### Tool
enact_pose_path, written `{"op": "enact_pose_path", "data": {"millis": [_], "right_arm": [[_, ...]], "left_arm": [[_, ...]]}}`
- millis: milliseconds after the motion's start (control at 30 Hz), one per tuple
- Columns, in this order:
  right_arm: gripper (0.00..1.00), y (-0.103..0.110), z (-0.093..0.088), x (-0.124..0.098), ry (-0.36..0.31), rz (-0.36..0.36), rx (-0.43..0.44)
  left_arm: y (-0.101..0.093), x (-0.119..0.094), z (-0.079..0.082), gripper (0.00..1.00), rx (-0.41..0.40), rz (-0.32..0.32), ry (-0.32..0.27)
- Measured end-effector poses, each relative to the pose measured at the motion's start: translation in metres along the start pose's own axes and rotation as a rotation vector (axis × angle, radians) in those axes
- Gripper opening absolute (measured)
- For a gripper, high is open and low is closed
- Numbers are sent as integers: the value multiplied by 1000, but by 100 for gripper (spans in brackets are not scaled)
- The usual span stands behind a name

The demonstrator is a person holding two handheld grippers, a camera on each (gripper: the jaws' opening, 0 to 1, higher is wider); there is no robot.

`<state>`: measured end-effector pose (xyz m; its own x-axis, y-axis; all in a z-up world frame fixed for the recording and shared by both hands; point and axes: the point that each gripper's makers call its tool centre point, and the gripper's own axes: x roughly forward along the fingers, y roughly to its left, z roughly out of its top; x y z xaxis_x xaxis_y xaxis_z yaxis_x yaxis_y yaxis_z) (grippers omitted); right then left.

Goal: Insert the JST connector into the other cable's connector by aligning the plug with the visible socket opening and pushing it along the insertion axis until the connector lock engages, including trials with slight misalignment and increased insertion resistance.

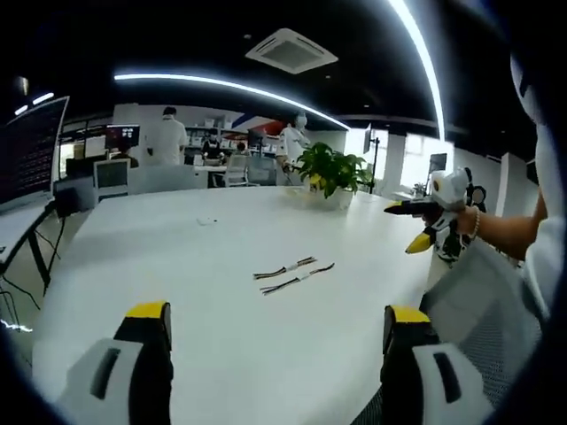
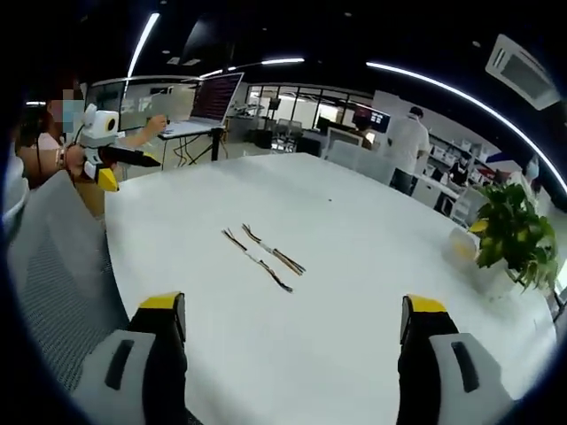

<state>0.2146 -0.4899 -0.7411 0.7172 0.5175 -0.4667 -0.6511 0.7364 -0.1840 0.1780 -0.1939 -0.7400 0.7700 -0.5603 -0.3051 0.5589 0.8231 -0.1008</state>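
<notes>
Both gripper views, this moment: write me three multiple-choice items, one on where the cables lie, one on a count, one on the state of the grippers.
1. Where do the cables lie?
A. on the white table
B. on a chair
C. in a gripper

2. How many cables are there?
A. one
B. two
C. four

3. How do the jaws of the left gripper and the right gripper stand?
A. shut on a cable
B. shut, empty
C. open, empty

Key: A, they rest on the white table, side by side; B, two thin strands show; C, wide gaps separate the yellow-tipped jaws.
</notes>
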Motion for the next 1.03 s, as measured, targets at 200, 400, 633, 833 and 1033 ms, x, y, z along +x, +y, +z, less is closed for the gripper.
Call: {"op": "enact_pose_path", "data": {"millis": [200,400,633,833,1033], "right_arm": [[100,7,-18,-5,24,-1,45],[100,11,-32,-5,47,3,75],[100,17,-38,-4,64,11,86],[100,15,-38,-5,60,5,97],[100,17,-38,-4,60,8,90]], "left_arm": [[-9,-1,-18,99,-38,-13,29],[-11,-1,-28,99,-38,-22,69],[-11,-2,-31,99,-29,-21,82],[-12,-2,-32,99,-22,-23,93],[-14,-2,-34,99,-7,-27,108]]}}
